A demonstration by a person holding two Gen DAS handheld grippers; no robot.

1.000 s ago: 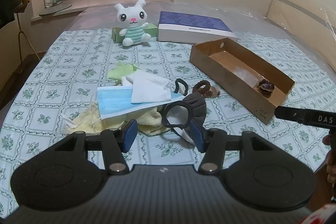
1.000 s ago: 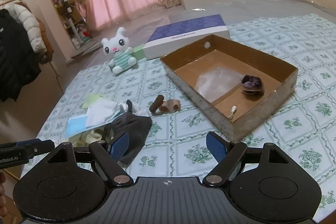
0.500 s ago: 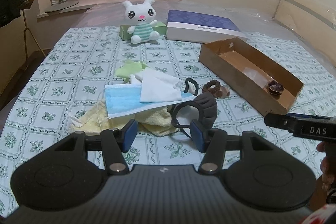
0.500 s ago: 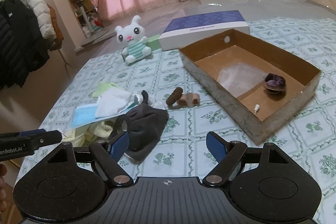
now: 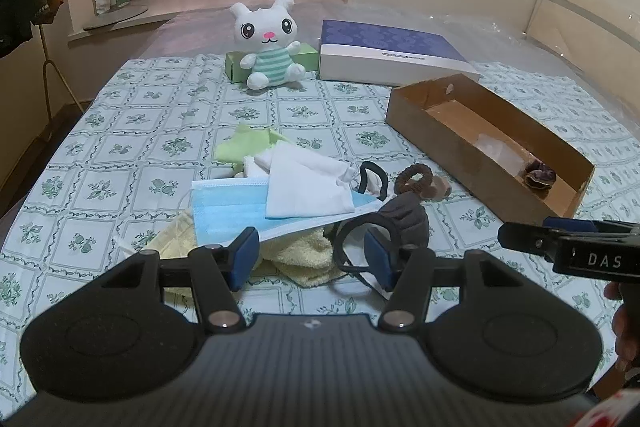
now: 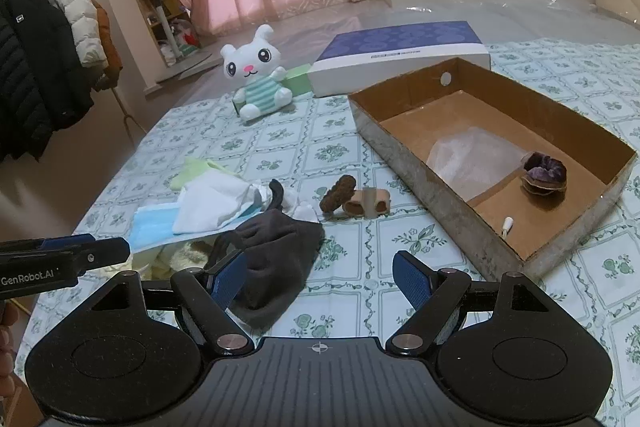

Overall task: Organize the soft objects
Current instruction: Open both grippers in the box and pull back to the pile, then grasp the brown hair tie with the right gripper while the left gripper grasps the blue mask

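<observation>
A pile of soft things lies on the bed: a blue face mask (image 5: 228, 207), a white cloth (image 5: 304, 187), a yellow towel (image 5: 304, 255), a green cloth (image 5: 244, 145) and a dark grey mask (image 6: 276, 259). A brown scrunchie (image 6: 338, 193) lies beside the pile. A brown cardboard box (image 6: 404, 151) at the right holds a purple scrunchie (image 6: 546, 171). My left gripper (image 5: 312, 255) is open and empty just above the towel. My right gripper (image 6: 320, 277) is open and empty over the grey mask's near edge.
A white plush bunny (image 5: 270, 43) sits against a green box (image 5: 234, 67) at the far side. A blue and white flat box (image 5: 388, 55) lies behind the cardboard box. Coats (image 6: 36, 59) hang at the left, off the bed.
Both grippers have moved a little forward and lower toward the pile, still open. No object has moved.
</observation>
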